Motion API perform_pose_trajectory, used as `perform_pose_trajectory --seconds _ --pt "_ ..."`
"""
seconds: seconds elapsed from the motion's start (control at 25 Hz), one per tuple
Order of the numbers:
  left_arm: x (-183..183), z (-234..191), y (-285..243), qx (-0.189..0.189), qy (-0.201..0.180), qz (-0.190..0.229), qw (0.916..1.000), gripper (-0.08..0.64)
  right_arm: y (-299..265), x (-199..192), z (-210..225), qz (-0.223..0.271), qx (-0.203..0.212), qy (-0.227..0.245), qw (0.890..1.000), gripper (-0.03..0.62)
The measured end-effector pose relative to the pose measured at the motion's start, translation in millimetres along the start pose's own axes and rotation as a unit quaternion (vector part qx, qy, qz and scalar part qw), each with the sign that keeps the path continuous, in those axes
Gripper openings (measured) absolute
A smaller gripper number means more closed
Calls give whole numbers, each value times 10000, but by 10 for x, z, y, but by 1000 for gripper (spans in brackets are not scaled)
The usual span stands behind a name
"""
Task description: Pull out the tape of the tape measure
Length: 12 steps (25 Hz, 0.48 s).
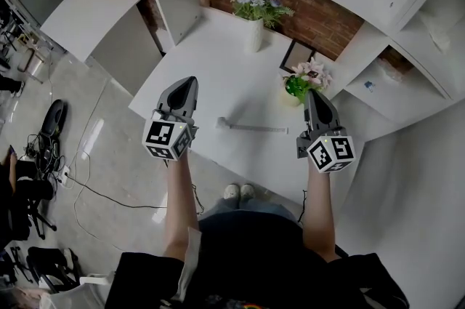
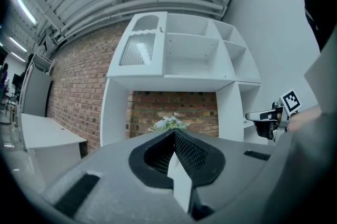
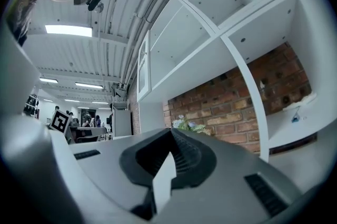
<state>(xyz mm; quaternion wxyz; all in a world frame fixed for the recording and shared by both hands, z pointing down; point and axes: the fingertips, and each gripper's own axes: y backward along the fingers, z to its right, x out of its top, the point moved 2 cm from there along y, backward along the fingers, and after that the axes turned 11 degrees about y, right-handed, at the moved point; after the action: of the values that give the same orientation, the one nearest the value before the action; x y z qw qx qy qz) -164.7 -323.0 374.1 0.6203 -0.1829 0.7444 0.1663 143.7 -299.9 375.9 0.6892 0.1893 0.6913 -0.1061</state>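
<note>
A small white tape measure (image 1: 223,123) lies on the white table (image 1: 211,60) near its front edge. Its pale tape (image 1: 258,128) stretches out to the right along the tabletop. My left gripper (image 1: 186,82) is raised left of the tape measure, jaws shut and holding nothing. My right gripper (image 1: 312,94) is raised right of the tape's end, also shut and holding nothing. In the left gripper view the shut jaws (image 2: 174,132) point level at the shelving, with the right gripper (image 2: 265,118) at the right. The right gripper view shows its shut jaws (image 3: 171,131) aimed the same way.
A white vase of flowers (image 1: 253,31) stands at the back of the table, with a small potted plant (image 1: 298,86) and a dark picture frame (image 1: 296,54) at the right. White shelving (image 2: 179,49) and a brick wall rise behind. Another desk (image 1: 87,17) and floor cables (image 1: 80,177) are on the left.
</note>
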Motion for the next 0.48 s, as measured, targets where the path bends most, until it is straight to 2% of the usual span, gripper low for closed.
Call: perform_pose_trajectory --seconds 0.16,0.48 --pt "-41 16 -13 -24 68 -47 10000 9 6 -28 -3 -17 36 -20 10000 -3" --pt "-62 62 -34 -49 -32 -173 9998 9 11 -56 -2 -71 78 -61 9999 -3"
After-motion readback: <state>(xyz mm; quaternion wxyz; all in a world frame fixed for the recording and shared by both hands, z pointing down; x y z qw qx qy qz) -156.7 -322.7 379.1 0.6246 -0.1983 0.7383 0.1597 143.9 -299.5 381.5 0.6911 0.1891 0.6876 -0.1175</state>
